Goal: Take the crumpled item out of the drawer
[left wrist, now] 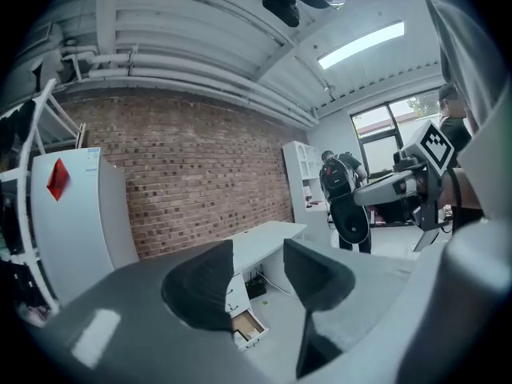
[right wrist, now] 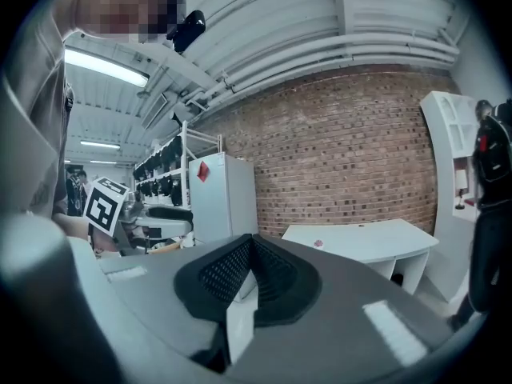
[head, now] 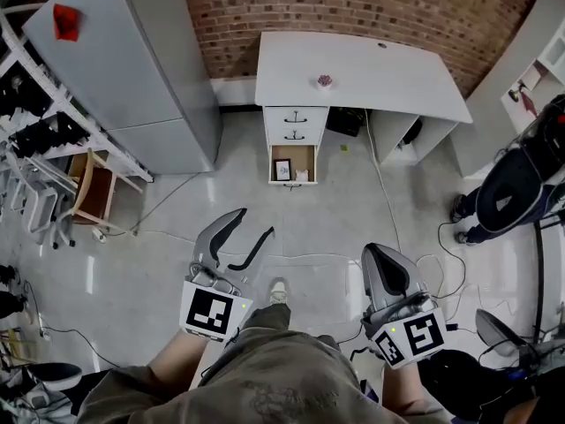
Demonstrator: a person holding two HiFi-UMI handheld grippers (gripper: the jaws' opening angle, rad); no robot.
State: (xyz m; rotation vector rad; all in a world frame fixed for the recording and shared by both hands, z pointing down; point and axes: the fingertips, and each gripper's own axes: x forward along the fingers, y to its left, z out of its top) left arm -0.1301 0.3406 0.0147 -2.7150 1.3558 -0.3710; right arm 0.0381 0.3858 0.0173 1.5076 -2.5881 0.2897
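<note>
The left gripper [head: 256,222], held low at lower left of the head view, stood with its jaws wide apart and nothing between them; the left gripper view [left wrist: 258,250] showed only the far room in the gap. The right gripper [head: 378,259], at lower right, had its jaws pressed together on nothing, as its own view [right wrist: 252,250] confirmed.

Well beyond both, at upper center, the bottom drawer [head: 300,155] of a white desk [head: 353,69] was pulled open. Inside lay a small dark-framed picture [head: 282,169] at left and the pale crumpled item [head: 302,175] just beside it at right. The two drawers above it were shut.

Only the head view looked into the drawer. The left gripper view caught it from the side [left wrist: 248,324], low between the jaws, its contents too small to tell. The right gripper view showed the desk top [right wrist: 360,242] and a small pink object [right wrist: 318,244] on it, with a grey refrigerator [right wrist: 224,198] against the brick wall [right wrist: 344,158].
</note>
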